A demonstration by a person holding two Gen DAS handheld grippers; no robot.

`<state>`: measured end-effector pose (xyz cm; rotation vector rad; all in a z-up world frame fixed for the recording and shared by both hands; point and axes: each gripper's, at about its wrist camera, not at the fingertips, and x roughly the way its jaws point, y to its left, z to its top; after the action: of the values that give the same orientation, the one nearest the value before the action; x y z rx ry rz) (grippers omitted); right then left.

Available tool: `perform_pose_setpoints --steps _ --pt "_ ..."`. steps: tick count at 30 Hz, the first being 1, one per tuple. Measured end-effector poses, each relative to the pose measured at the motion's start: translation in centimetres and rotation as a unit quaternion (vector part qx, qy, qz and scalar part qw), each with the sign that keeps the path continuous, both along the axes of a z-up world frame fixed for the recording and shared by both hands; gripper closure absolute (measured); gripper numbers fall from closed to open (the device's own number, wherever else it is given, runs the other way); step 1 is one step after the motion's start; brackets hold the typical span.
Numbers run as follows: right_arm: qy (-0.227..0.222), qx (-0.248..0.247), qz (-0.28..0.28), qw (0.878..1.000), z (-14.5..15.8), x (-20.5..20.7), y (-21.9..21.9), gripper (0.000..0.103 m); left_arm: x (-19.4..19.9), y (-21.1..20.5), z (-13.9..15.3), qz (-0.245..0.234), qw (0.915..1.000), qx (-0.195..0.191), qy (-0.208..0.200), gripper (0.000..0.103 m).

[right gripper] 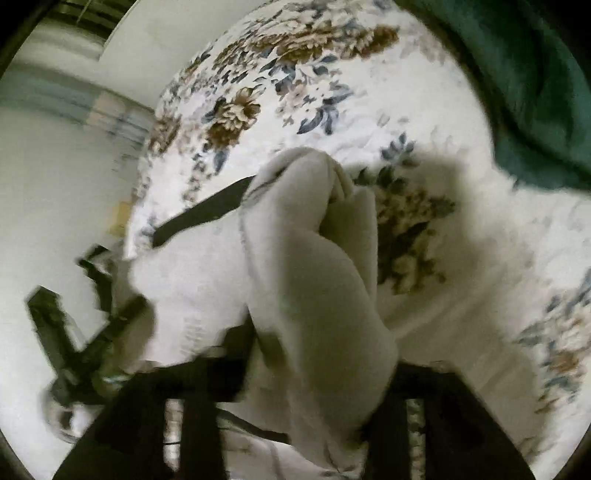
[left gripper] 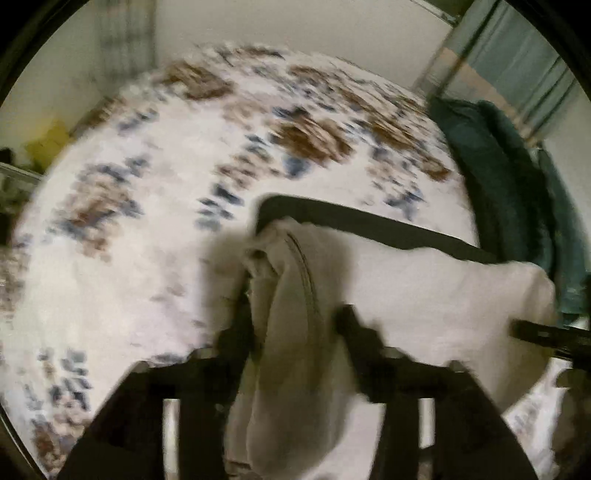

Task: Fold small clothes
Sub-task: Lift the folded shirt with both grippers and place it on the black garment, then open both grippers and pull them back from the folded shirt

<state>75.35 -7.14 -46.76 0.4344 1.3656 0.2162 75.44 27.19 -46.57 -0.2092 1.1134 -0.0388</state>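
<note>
A small white garment (left gripper: 406, 288) with a black band (left gripper: 369, 218) along one edge is held up over the flowered bedspread (left gripper: 147, 206). My left gripper (left gripper: 291, 325) is shut on one bunched corner of it. My right gripper (right gripper: 317, 354) is shut on the other bunched end (right gripper: 317, 258); the black band (right gripper: 207, 210) runs off to the left there. The cloth spans between the two grippers. The right gripper's tip shows at the right edge of the left wrist view (left gripper: 546, 336), and the left gripper shows at the lower left of the right wrist view (right gripper: 92, 332). Both views are motion-blurred.
The bedspread (right gripper: 332, 92) covers the bed below. A dark green blanket (left gripper: 509, 184) lies bunched at the bed's far side and also shows in the right wrist view (right gripper: 535, 92). Pale walls (left gripper: 295, 26) and a curtain (left gripper: 517, 59) stand beyond the bed.
</note>
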Motion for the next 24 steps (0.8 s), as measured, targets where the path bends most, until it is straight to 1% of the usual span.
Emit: perform_pose_setpoints --steps 1,2,3,4,5,6,7,8,10,12,13,15,17,19,22,23,24 --pt "-0.004 -0.026 -0.003 1.0 0.4 -0.3 0.0 0.033 -0.5 0.2 0.3 0.009 0.9998 0.016 -0.01 0.034" --pt "-0.009 -0.056 -0.006 0.998 0.9 -0.6 0.1 0.027 -1.1 0.2 0.8 0.019 0.999 0.038 -0.017 0.024" --pt "-0.019 -0.088 -0.007 0.996 1.5 -1.4 0.2 0.011 -1.6 0.3 1.2 0.026 0.9981 0.05 -0.024 0.021" --pt "-0.033 -0.121 -0.007 0.992 2.3 -2.3 0.5 0.0 -2.2 0.3 1.7 0.03 0.9975 0.056 -0.03 0.013" --pt "-0.043 -0.147 -0.006 0.988 3.0 -3.2 0.7 0.0 -3.1 0.1 2.3 0.033 0.997 0.063 -0.031 0.003" --pt "-0.055 -0.193 -0.003 0.98 3.7 -4.4 1.2 0.0 -3.4 0.1 2.5 0.033 0.9969 0.065 -0.03 0.0" --pt "-0.065 -0.224 -0.001 0.972 4.3 -5.3 1.6 0.0 -4.1 -0.1 3.0 0.034 0.9966 0.07 -0.029 0.0" --pt "-0.073 -0.244 -0.002 0.967 4.9 -6.4 1.9 0.0 -5.0 -0.5 3.6 0.035 0.9959 0.078 -0.031 0.0" --pt "-0.078 -0.265 -0.006 0.961 6.1 -8.3 2.4 0.0 -6.5 -1.2 4.9 0.035 0.9942 0.094 -0.039 0.0" --pt "-0.084 -0.276 -0.016 0.957 7.5 -10.4 2.8 0.0 -8.6 -2.3 6.7 0.031 0.9922 0.109 -0.052 0.0" --pt "-0.089 -0.279 -0.019 0.956 8.3 -11.3 2.9 0.0 -9.2 -2.7 7.3 0.029 0.9916 0.113 -0.056 0.0" --pt "-0.101 -0.284 -0.025 0.953 10.3 -13.5 3.4 0.0 -11.4 -3.7 9.5 0.024 0.9901 0.121 -0.067 0.0" --pt "-0.115 -0.284 -0.034 0.951 12.7 -15.9 3.6 0.0 -13.6 -4.3 11.6 0.022 0.9897 0.118 -0.078 0.0" --pt "-0.128 -0.277 -0.043 0.951 15.5 -18.5 3.3 0.0 -15.2 -4.9 13.3 0.025 0.9887 0.12 -0.086 0.0" --pt "-0.152 -0.283 -0.047 0.946 19.4 -22.1 3.3 0.0 -18.7 -6.2 16.8 0.023 0.9874 0.118 -0.103 0.0" --pt "-0.159 -0.282 -0.048 0.945 20.9 -23.5 3.1 0.0 -20.3 -6.6 18.4 0.023 0.9868 0.115 -0.111 0.0" --pt "-0.163 -0.281 -0.05 0.944 21.9 -24.6 3.0 0.0 -21.1 -6.8 19.1 0.025 0.9864 0.115 -0.115 0.0"
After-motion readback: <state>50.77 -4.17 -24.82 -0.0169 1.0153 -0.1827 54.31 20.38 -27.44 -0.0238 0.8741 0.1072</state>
